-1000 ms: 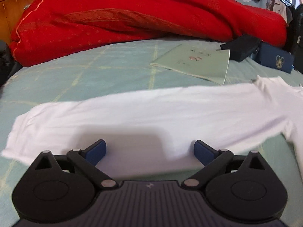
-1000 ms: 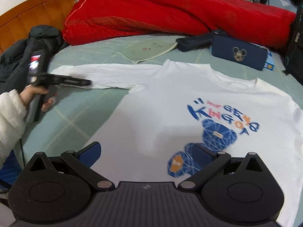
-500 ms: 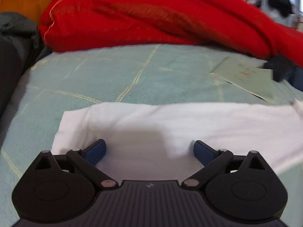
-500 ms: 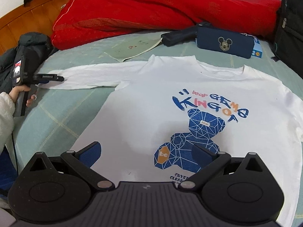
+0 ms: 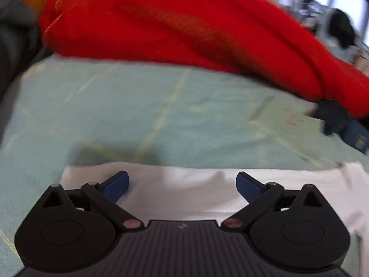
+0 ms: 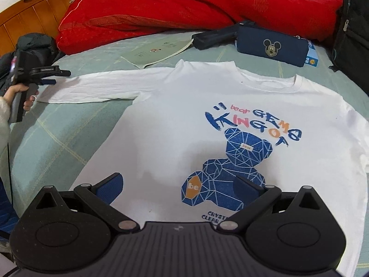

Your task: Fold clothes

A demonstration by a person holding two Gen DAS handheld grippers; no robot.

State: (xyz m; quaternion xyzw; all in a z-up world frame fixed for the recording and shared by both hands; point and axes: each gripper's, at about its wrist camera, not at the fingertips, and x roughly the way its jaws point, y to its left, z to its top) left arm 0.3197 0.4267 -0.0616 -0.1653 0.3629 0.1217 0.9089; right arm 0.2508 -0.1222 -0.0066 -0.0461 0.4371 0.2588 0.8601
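The left gripper (image 5: 182,182) hangs with its blue-padded fingers spread wide over the cuff end of a white long-sleeved T-shirt (image 6: 175,124), gripping nothing; its own view is smeared by motion blur. From the right wrist camera the same tool appears at the far left, held in a hand (image 6: 19,94) in a pale fuzzy sleeve, its tip at the end of the outstretched sleeve (image 6: 101,87). The right gripper (image 6: 177,187) also stands wide open and empty, poised above the lower front of the shirt, its pads to either side of the printed blue bear (image 6: 228,168). The garment lies flat, print up, on a pale green bedsheet (image 6: 60,138) crossed by thin yellow lines. Beyond the collar lie a pale green booklet (image 6: 156,50), a black pouch (image 6: 216,37) and a navy case with a cartoon mouse (image 6: 272,48). A red quilt (image 6: 184,7) is heaped along the wooden headboard (image 6: 30,20), with a dark jacket (image 6: 34,46) at its left end.
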